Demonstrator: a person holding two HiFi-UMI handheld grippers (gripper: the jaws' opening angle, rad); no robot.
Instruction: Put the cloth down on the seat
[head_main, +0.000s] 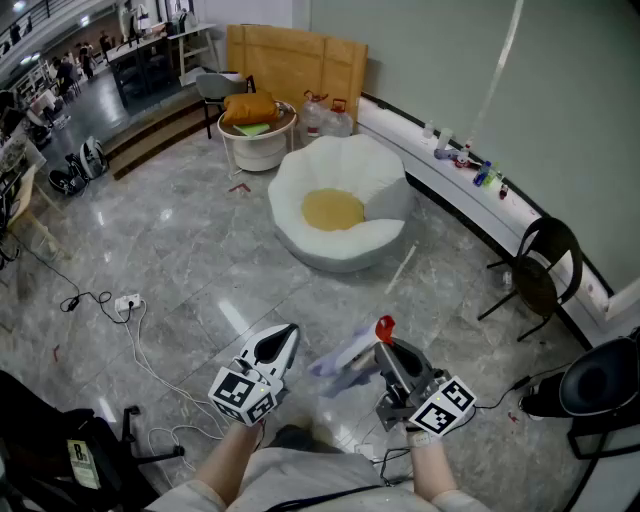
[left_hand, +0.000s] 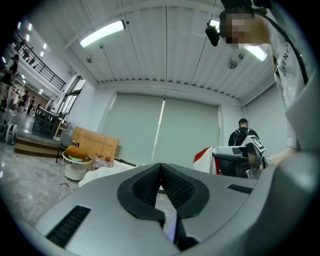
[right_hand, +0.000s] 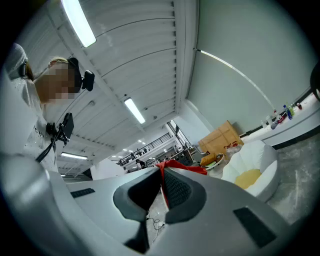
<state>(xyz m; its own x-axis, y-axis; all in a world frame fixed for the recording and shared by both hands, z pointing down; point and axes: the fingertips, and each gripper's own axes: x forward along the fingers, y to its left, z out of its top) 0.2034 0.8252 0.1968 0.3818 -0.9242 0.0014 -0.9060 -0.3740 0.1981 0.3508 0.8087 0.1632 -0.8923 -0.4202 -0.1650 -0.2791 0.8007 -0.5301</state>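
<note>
The seat is a white flower-shaped floor cushion with a yellow centre, on the floor some way ahead of both grippers. It also shows in the right gripper view as the seat. My right gripper is shut on the cloth, whose pale part hangs to its left and whose red edge pokes out past the closed jaws. The left gripper view shows the cloth as red and white. My left gripper hangs beside it on the left, jaws shut, with nothing in them.
Behind the seat are a round white side table with an orange cushion, water bottles and wooden boards. A black chair and a dark bin stand on the right. A power strip with cables lies on the left.
</note>
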